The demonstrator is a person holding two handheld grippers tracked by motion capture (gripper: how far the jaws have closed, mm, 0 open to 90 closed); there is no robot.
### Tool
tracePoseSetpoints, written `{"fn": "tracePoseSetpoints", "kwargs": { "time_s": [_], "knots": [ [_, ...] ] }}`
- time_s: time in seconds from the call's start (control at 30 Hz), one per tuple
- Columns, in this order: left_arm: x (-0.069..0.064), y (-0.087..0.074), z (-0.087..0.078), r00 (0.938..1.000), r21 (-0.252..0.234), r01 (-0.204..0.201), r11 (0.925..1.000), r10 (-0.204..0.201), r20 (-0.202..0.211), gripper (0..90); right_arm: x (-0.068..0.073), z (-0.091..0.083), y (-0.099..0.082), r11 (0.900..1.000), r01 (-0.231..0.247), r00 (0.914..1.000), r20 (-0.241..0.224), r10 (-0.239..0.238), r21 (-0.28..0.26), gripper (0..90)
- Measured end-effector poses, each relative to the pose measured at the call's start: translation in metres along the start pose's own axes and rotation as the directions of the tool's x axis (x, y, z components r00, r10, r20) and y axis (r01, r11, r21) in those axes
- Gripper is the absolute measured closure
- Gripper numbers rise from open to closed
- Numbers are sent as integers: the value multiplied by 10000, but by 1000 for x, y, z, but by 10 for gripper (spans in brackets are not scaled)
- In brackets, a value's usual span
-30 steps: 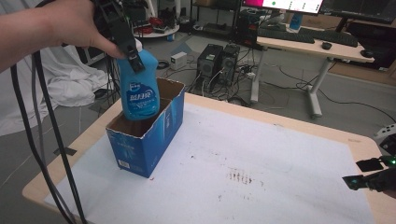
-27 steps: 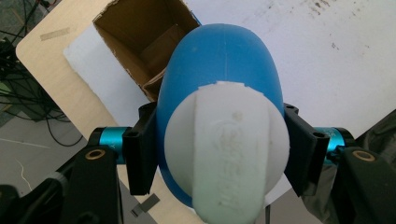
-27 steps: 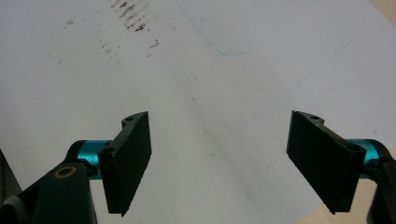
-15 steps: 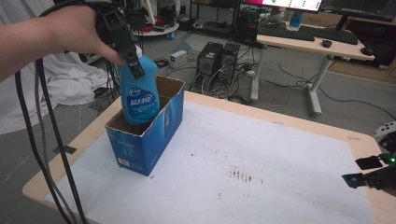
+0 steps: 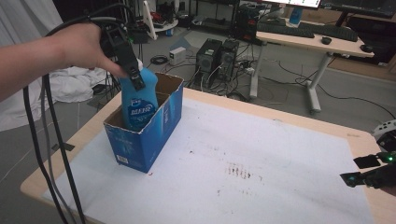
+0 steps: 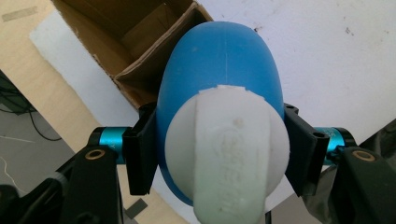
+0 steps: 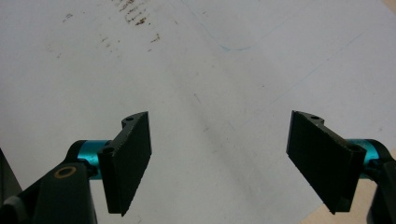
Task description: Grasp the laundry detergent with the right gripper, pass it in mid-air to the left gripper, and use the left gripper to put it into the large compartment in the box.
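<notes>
White table mat; blue bottle (white cap) upright.

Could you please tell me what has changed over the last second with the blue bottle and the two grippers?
The left gripper, shut on the blue plastic bottle with a white cap, has come down, sinking the bottle deeper into the open blue cardboard box. The grip is unchanged. The box has not shifted, and the right gripper stays open and empty near the right edge of the white-covered table.
</notes>
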State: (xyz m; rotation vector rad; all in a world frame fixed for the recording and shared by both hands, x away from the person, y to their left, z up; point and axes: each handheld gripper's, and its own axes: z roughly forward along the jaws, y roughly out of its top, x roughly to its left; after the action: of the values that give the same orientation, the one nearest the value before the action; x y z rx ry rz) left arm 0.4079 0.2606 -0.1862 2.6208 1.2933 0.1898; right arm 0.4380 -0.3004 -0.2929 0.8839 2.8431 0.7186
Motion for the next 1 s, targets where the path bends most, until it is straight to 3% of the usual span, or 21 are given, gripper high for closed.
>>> {"fn": "tracePoseSetpoints", "kwargs": {
  "time_s": [0.57,1.0],
  "knots": [
    [-1,-13,54,9998,657,-142,9977,149,-101,380,-1,0,-1,10000,-4,10000,59,4,-9,219],
    [0,-22,76,9998,414,-139,9990,144,-114,380,0,1,-1,10000,11,10000,83,-11,6,218]
  ]
}}
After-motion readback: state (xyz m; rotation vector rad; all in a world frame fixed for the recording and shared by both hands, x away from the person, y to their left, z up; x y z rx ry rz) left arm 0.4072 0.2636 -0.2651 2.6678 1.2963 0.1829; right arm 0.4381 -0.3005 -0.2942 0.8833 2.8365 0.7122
